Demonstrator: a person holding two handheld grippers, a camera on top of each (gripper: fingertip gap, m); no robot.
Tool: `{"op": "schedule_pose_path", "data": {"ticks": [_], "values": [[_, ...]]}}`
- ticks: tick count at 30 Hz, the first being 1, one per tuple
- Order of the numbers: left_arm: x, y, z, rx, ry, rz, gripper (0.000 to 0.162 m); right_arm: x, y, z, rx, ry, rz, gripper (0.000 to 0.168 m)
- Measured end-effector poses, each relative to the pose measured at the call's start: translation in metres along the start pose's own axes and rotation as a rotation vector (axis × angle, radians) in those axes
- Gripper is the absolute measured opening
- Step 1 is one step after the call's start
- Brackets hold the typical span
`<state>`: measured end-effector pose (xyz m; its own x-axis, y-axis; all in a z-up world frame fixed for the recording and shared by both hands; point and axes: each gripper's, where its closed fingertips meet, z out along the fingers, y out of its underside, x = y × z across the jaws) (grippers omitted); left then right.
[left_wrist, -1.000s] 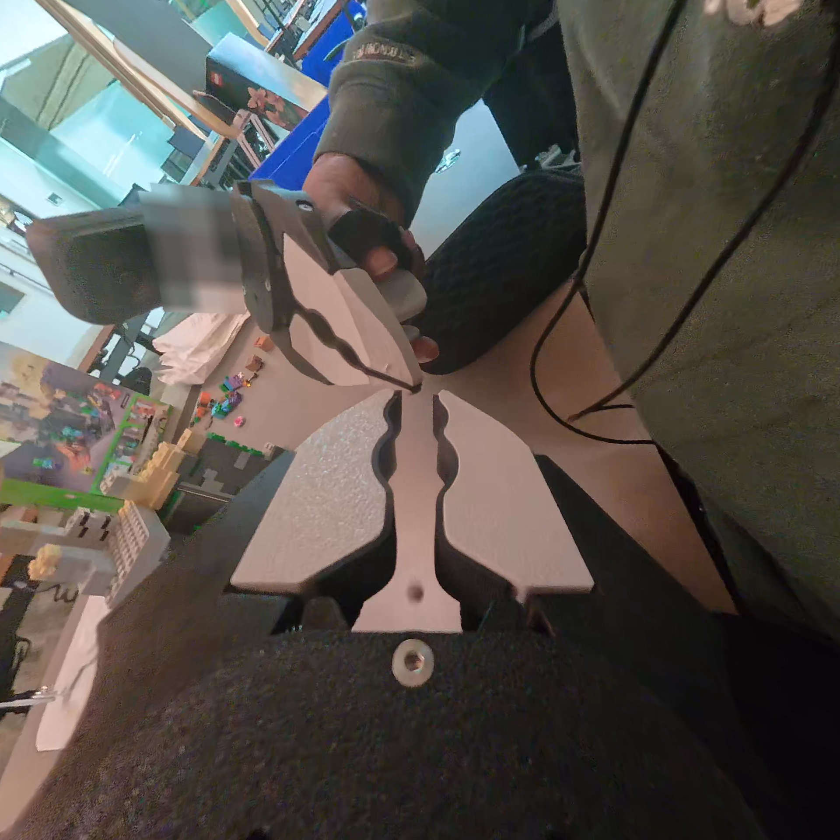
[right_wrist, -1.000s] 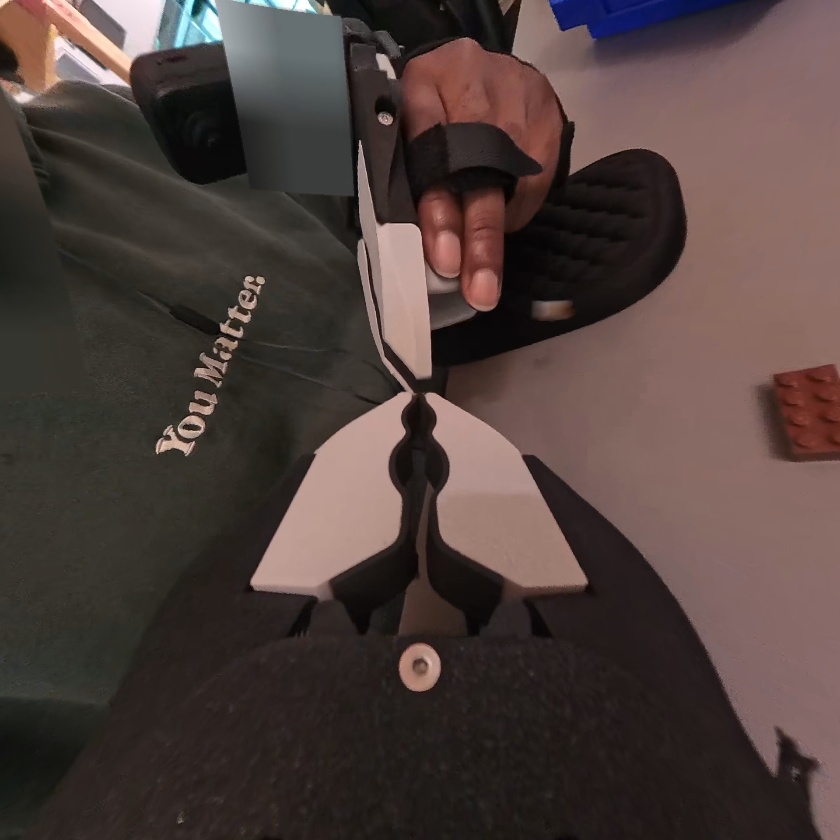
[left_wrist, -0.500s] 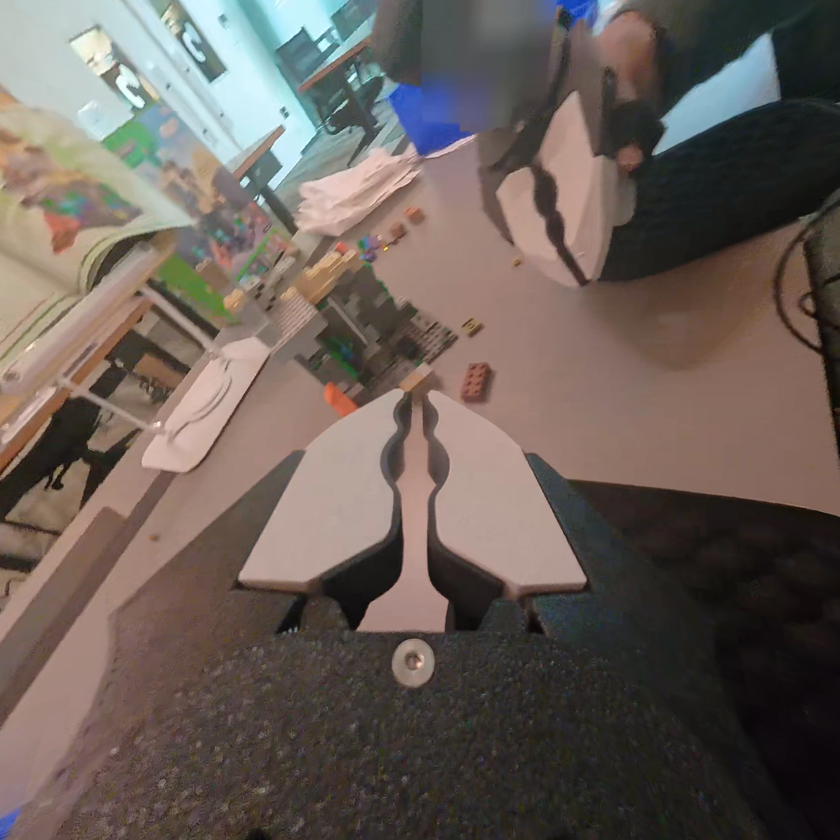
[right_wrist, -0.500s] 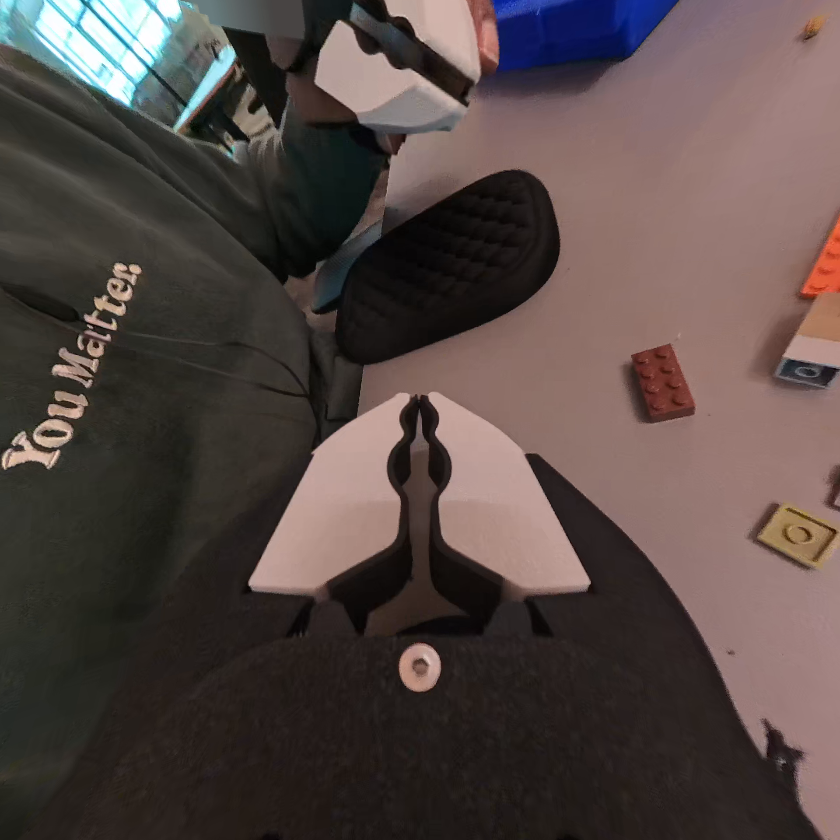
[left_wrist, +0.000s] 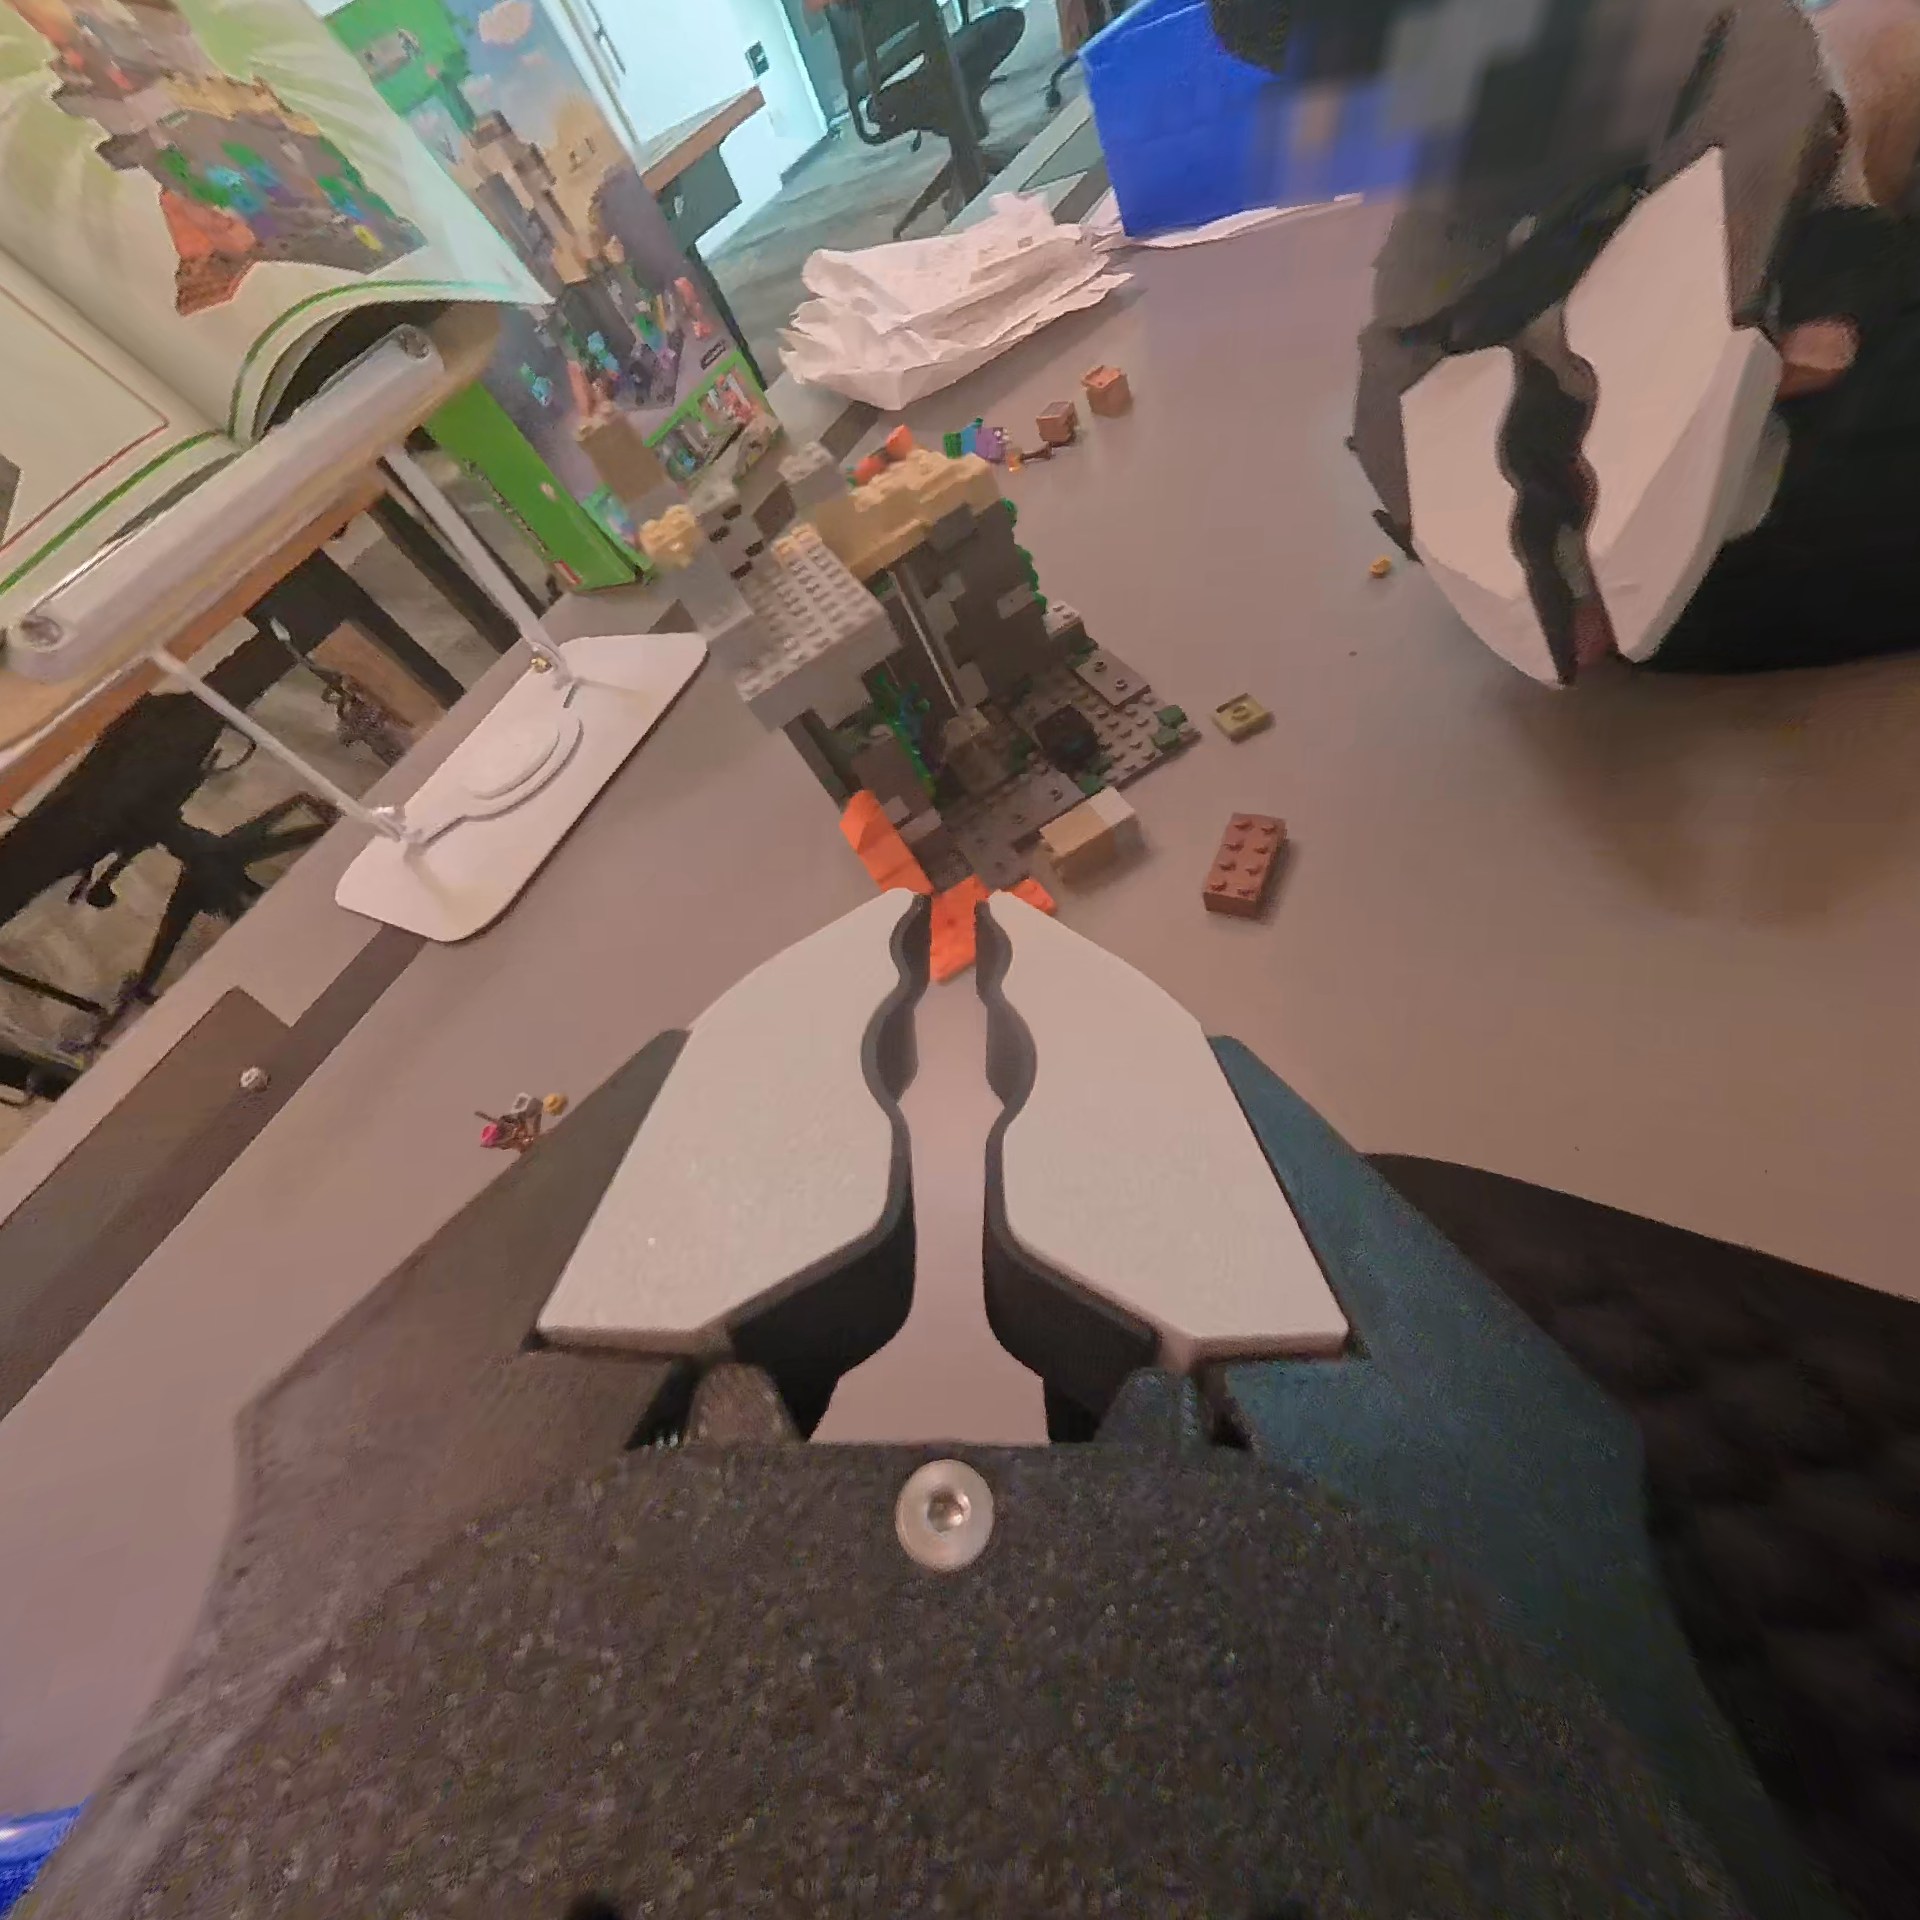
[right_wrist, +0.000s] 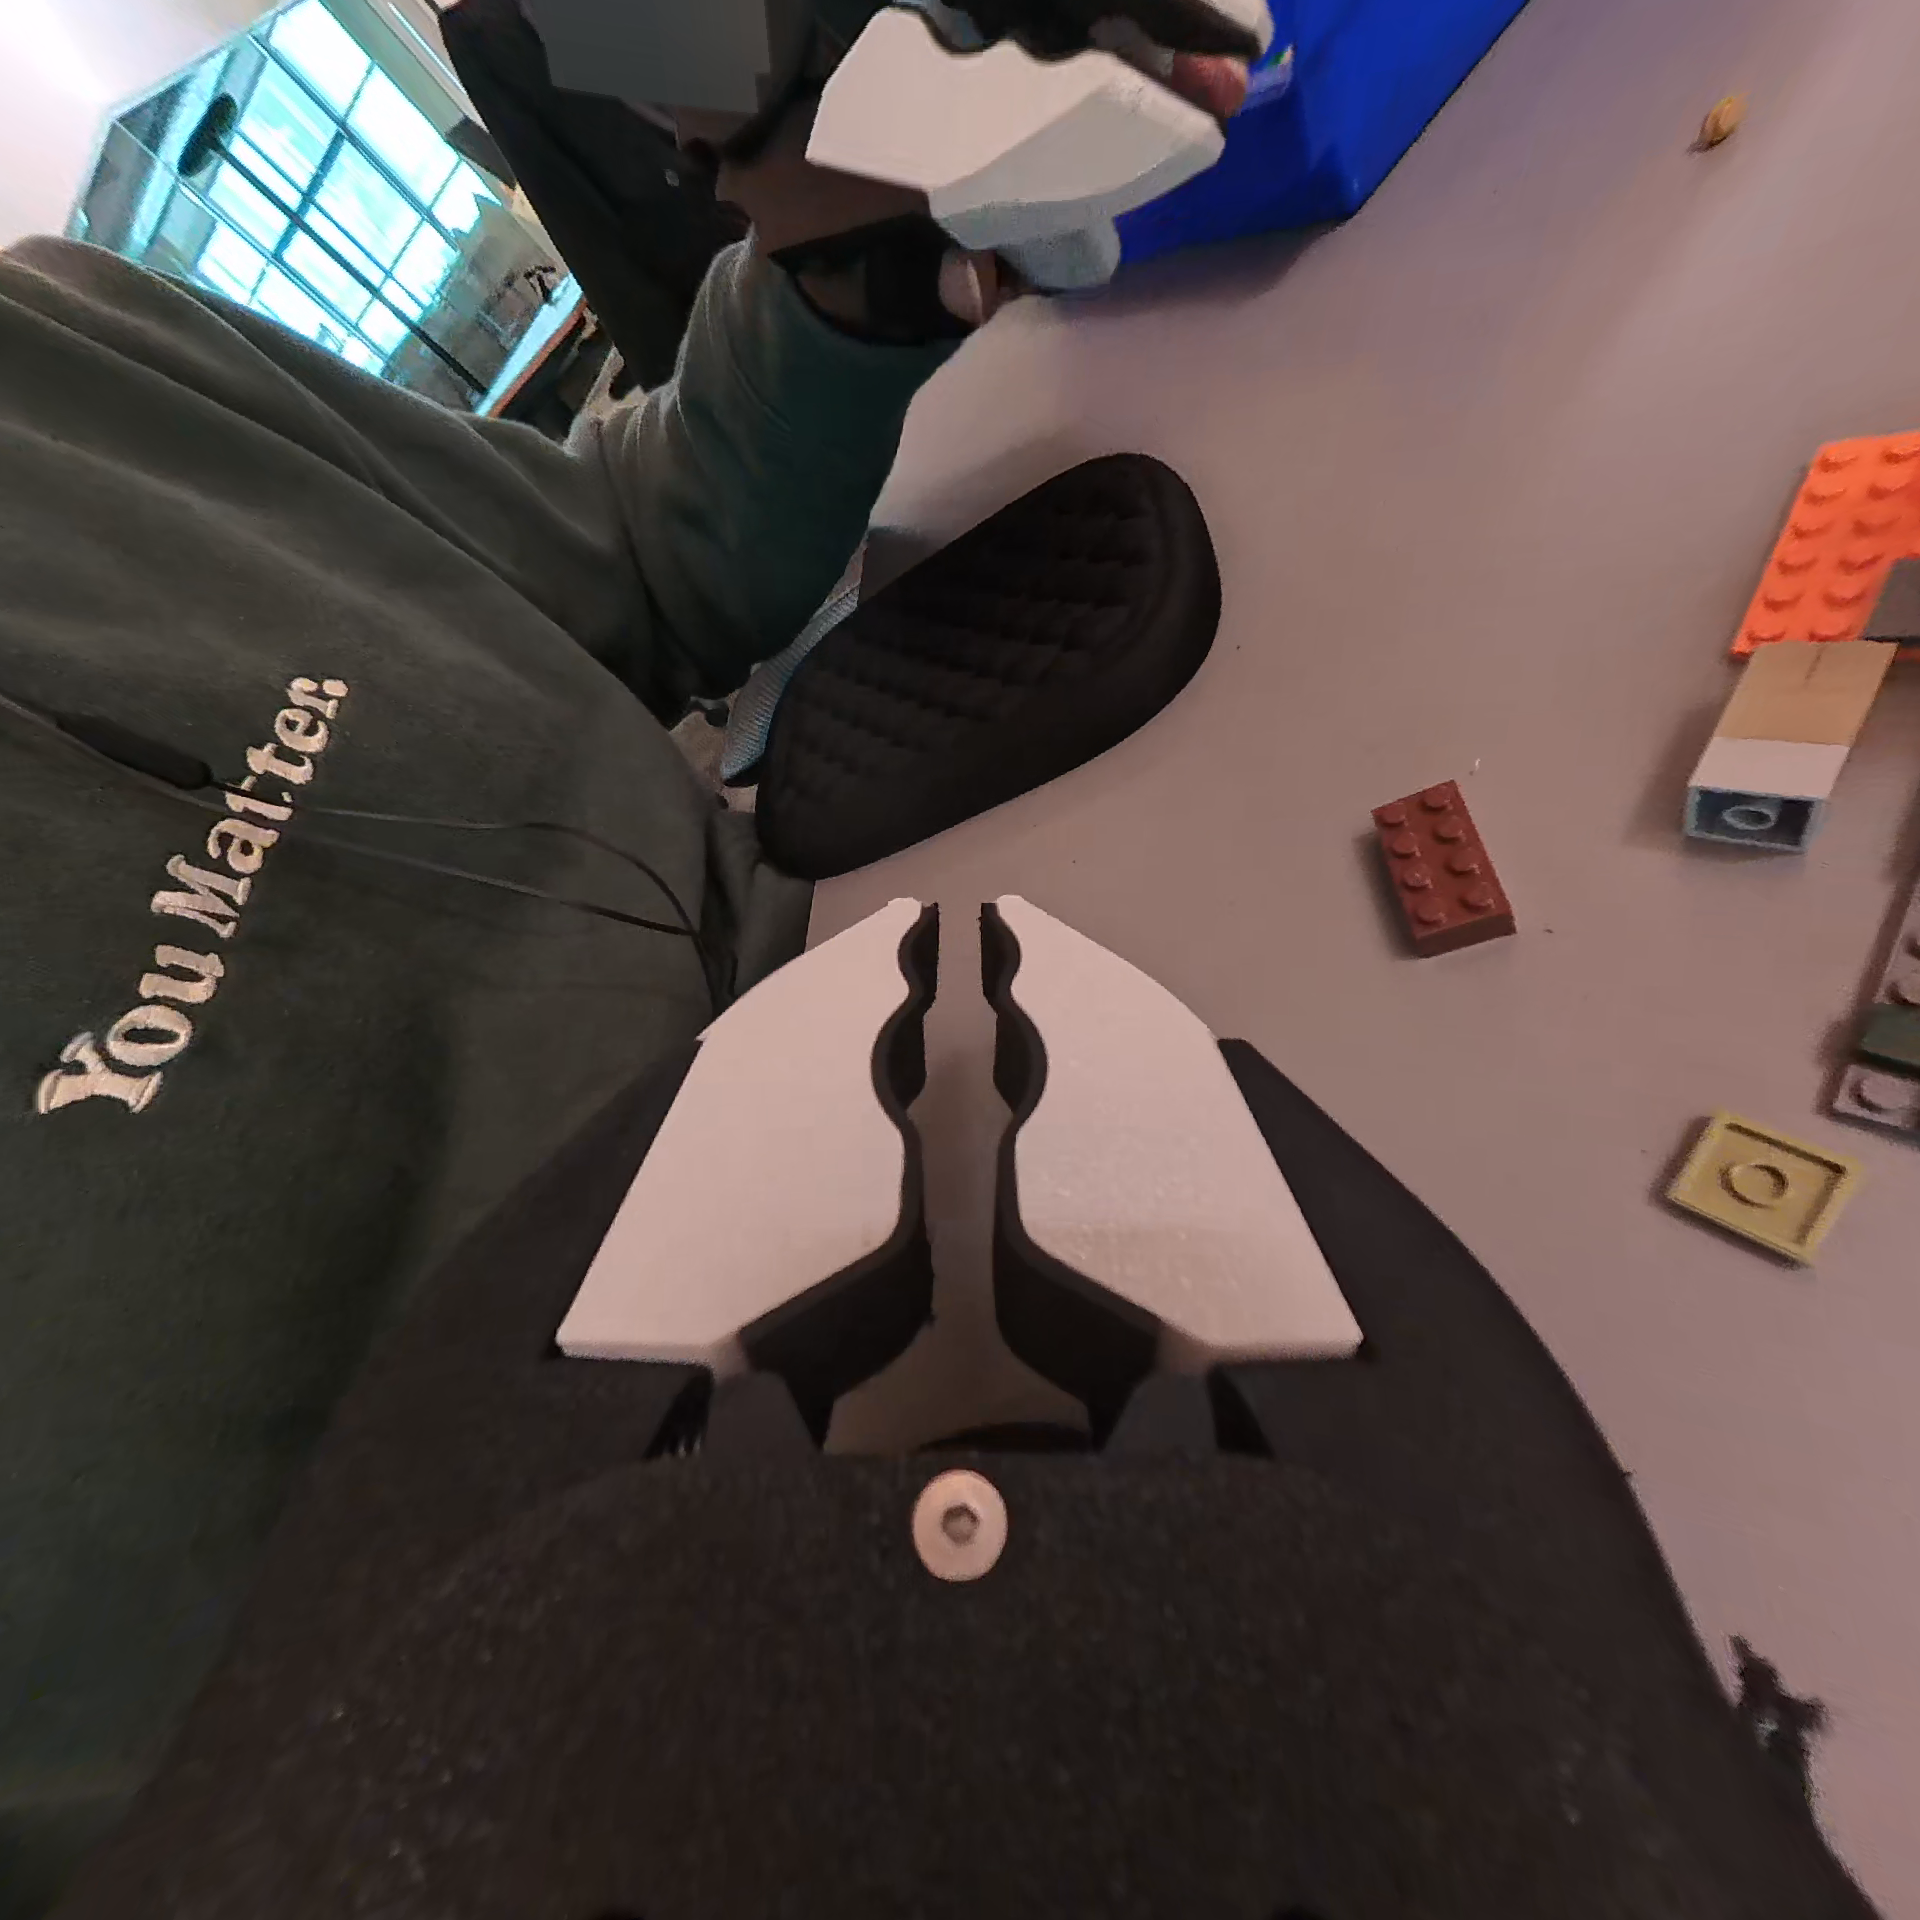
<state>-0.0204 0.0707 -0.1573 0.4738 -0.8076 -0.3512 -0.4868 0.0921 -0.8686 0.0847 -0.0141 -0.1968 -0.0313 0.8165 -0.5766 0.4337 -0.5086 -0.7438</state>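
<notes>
L gripper (left_wrist: 948, 909) ajar, matte; studded brown brick (left_wrist: 1245, 864) nr.

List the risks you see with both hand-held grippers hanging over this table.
1. The left hand-held gripper, slightly open and empty, points at the orange plate at the foot of the brick model; a push forward might knock pieces off.
2. The right hand-held gripper sits near the black cable on the sweatshirt; it may snag.

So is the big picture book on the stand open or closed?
Open. The picture book rests on the white stand with its pages spread and curling over.
</notes>
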Motion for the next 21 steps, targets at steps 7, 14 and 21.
{"op": "schedule_pose_path", "data": {"ticks": [7, 14, 21], "values": [[-0.103, -0.008, 0.01, -0.204, -0.046, -0.119, 0.006, 0.006, -0.015, -0.011, 0.081, 0.003, -0.004, 0.008], [-0.244, 0.073, 0.073, -0.535, -0.111, -0.193, 0.016, 0.013, -0.029, -0.023, 0.192, 0.022, -0.044, 0.008], [-0.323, 0.169, 0.133, -0.739, -0.251, -0.434, 0.017, 0.032, -0.032, -0.044, 0.254, 0.103, -0.104, 0.009]]}}
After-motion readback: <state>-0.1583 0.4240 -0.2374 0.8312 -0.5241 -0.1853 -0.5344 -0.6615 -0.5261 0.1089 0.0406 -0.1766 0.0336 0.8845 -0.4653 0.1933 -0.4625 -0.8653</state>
